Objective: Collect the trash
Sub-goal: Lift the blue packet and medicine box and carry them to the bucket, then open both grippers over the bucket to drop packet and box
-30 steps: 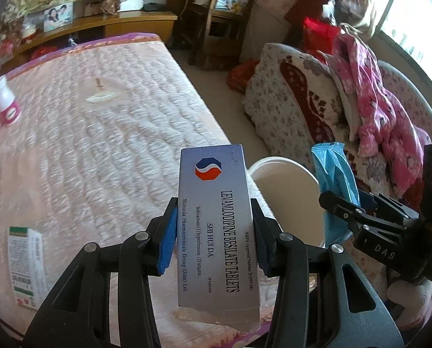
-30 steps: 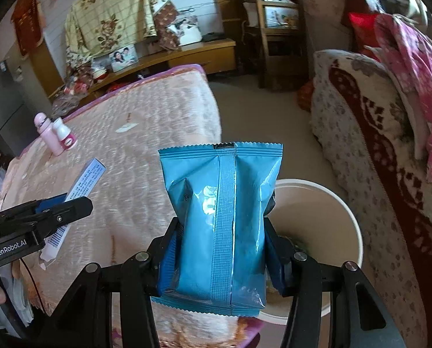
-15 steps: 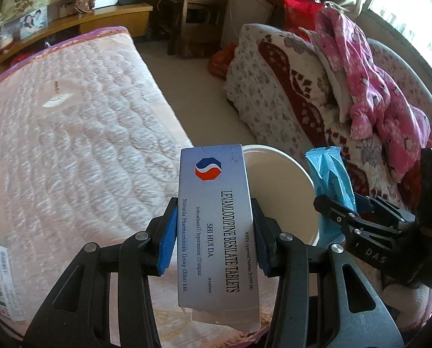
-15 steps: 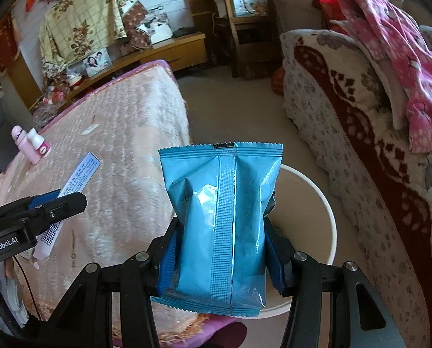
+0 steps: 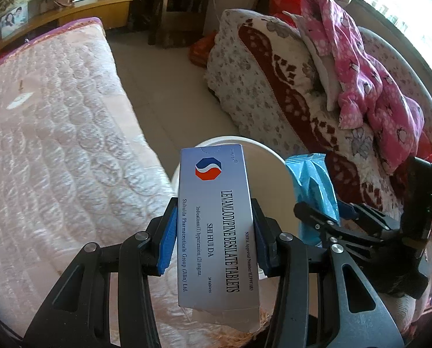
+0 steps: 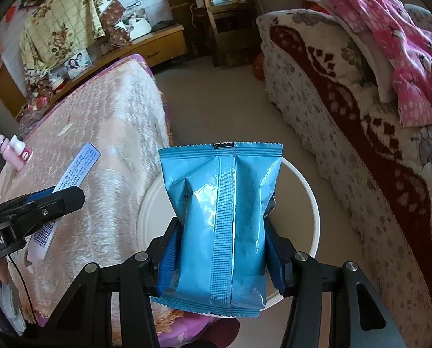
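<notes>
clamping flat cardboard box in left gripper, crinkly foil packet in right gripper

My right claw clamps a blue snack packet between its blue pads, the packet upright with its back seam facing me. Behind it sits a white bin on the floor, between the bed and a patterned sofa. At the left my left claw grips a flat medicine box over the bed. Two pink bottles stand on the bed's far left.
</notes>
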Available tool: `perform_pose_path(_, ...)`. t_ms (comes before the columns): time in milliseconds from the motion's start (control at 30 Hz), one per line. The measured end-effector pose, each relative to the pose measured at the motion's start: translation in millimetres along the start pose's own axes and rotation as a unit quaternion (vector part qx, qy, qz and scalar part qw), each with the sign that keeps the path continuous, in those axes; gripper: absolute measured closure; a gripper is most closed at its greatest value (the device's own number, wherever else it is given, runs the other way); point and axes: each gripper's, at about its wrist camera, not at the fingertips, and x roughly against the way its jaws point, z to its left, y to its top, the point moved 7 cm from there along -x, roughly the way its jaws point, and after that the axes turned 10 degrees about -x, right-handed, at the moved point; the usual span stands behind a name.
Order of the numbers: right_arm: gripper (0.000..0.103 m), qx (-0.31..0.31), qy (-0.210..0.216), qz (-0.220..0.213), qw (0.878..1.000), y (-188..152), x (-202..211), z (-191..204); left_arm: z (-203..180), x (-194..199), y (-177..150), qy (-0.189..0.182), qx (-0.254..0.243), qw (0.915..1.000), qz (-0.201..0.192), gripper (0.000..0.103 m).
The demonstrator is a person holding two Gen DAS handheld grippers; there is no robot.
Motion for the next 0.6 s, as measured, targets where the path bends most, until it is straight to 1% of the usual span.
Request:
perform_pose_path(267, 0.051, -0.013, -0.009, 0.006, 1.000, 0.9, -9.4, -14.3, -3.9, -11.5, 3.6, -0.004, 0.004, 1.0000, 0.005, 0.059)
perform_pose_path(500, 0.051, -0.013, -0.011, 0.010, 1.000, -1.3, -13.2, -15.4, -4.7, -15.1, 3.6, -0.006, 0.006, 0.9999, 0.007, 0.059)
perform_pose_path(567, 0.049, -0.012, -0.012, 0.009, 1.000, -1.3, -13.6, -15.1, -3.6, -15.4, 3.3, -0.007, 0.010, 0.9999, 0.007, 0.059)
perform_pose_path(600, 0.046, -0.014, -0.013, 0.009, 1.000, -1.0, -13.8, -15.1, -3.2, -15.8, 3.6, -0.008, 0.012, 0.9999, 0.007, 0.059)
